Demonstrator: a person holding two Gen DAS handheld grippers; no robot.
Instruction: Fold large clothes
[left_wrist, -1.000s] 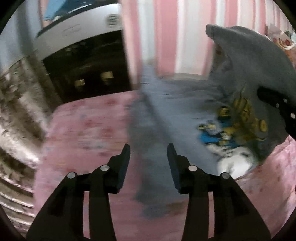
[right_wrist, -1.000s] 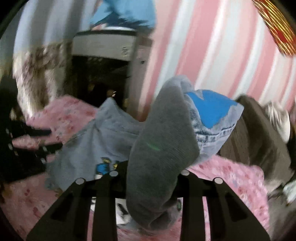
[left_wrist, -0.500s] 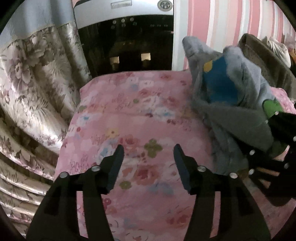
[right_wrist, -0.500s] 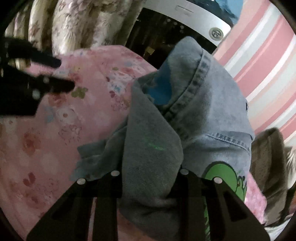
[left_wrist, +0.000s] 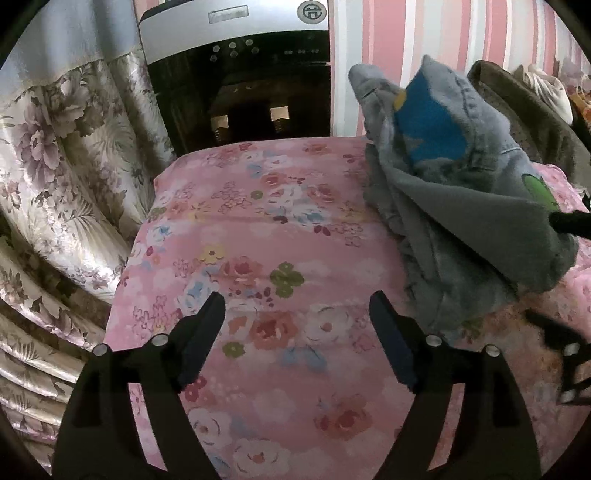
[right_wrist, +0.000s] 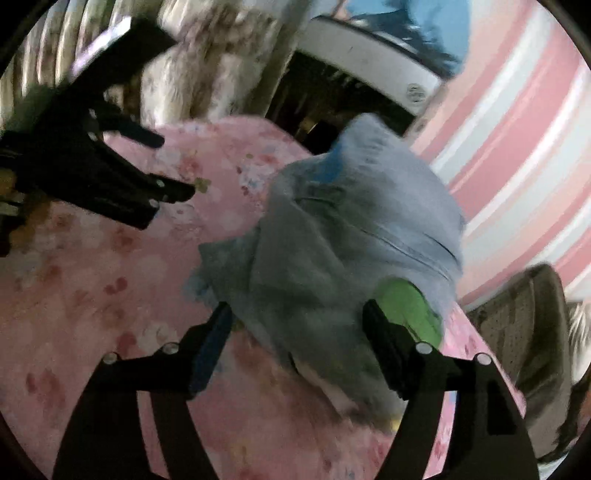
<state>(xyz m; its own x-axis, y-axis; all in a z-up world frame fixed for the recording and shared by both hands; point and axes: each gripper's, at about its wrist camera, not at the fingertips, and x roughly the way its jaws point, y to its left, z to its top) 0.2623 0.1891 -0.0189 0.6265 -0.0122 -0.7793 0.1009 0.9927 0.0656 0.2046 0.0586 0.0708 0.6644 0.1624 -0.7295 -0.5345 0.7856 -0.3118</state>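
Grey sweatshirt (left_wrist: 461, 206) lies bunched on the pink floral bed (left_wrist: 258, 229), beside the striped wall. The right gripper (right_wrist: 297, 325) has jaws opening around its near edge; the left gripper (left_wrist: 297, 314) has jaws opening over bare bedspread.

- Left gripper (left_wrist: 297, 314) tilts downward, fingers spread wide, jaws opening with nothing between them.
- Right gripper (right_wrist: 297, 325) angles down too, jaws opening, pads clear on both sides.
- Seen from the right wrist, the left gripper sits off to the left, well apart.
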